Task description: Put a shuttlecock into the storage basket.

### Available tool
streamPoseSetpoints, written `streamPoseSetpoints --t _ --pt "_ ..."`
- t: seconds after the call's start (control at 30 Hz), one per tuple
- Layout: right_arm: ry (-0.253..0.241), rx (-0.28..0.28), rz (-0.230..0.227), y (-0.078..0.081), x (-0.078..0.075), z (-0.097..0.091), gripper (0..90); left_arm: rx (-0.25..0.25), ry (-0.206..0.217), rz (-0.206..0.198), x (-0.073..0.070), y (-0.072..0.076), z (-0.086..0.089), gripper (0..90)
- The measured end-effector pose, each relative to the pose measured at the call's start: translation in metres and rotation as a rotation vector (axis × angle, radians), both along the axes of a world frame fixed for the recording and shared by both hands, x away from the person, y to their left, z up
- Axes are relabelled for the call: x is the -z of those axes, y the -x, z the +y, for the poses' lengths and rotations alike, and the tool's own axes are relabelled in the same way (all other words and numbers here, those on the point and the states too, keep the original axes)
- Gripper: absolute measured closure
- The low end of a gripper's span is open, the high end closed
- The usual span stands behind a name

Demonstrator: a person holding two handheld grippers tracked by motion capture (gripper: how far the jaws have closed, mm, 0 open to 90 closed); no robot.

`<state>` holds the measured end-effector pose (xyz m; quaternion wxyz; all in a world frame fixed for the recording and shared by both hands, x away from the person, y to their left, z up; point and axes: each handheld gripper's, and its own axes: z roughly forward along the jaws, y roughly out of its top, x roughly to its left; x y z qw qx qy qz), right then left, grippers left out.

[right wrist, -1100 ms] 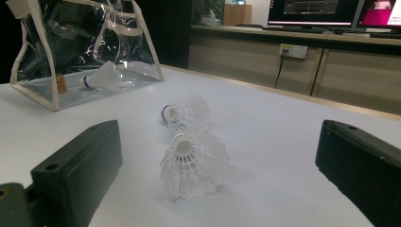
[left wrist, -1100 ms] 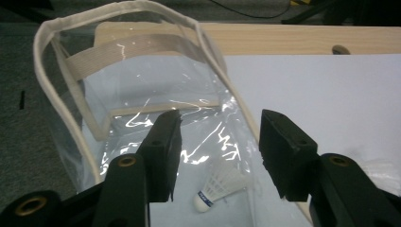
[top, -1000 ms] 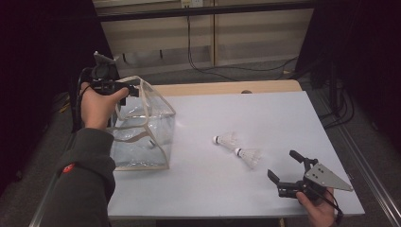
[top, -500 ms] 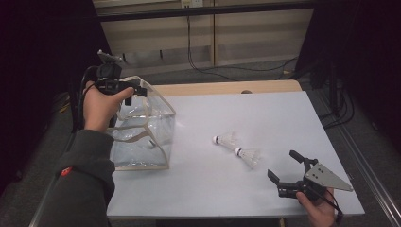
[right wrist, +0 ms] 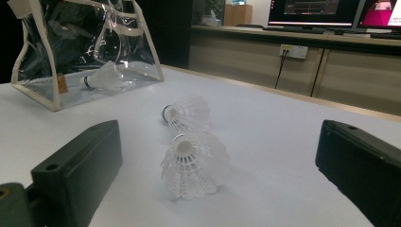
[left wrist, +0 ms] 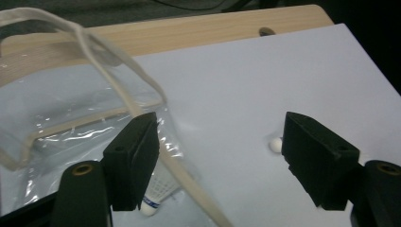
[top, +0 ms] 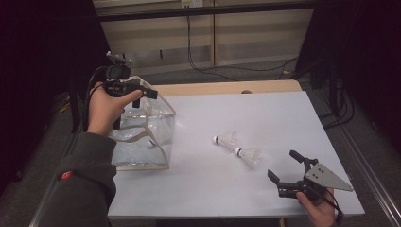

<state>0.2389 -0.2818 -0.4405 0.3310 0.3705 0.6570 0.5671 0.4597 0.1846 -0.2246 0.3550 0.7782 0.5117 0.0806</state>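
Scanning for anything I can read, and nothing comes through. The monitors (right wrist: 331, 12) behind the table glow with graphics, but any writing on them is too small to make out. The small tag (right wrist: 62, 82) on the clear bag (right wrist: 85, 47) is a blur, the band on the shuttlecock (right wrist: 101, 78) inside carries no letters I can make out, and the red patch (top: 66, 175) on my sleeve stays unreadable

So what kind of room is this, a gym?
Probably not a gym, more likely an office or lab. Computer monitors glow on a wooden counter, a wall socket has a cable plugged in, and more cables lie on the floor behind the white table.
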Motion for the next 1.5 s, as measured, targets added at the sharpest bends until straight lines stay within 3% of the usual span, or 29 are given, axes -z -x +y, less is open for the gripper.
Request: streamPoseSetpoints --t 0.67,1.5 --pt "0.0 0.0 0.001 0.0 0.0 0.0 1.3 0.123 0.02 0.023 0.003 0.008 -0.027 17.9" --pt "0.0 -0.001 -0.002 0.0 -0.001 0.0 1.3 0.239 0.028 -0.002 0.008 0.022 -0.06 13.0"
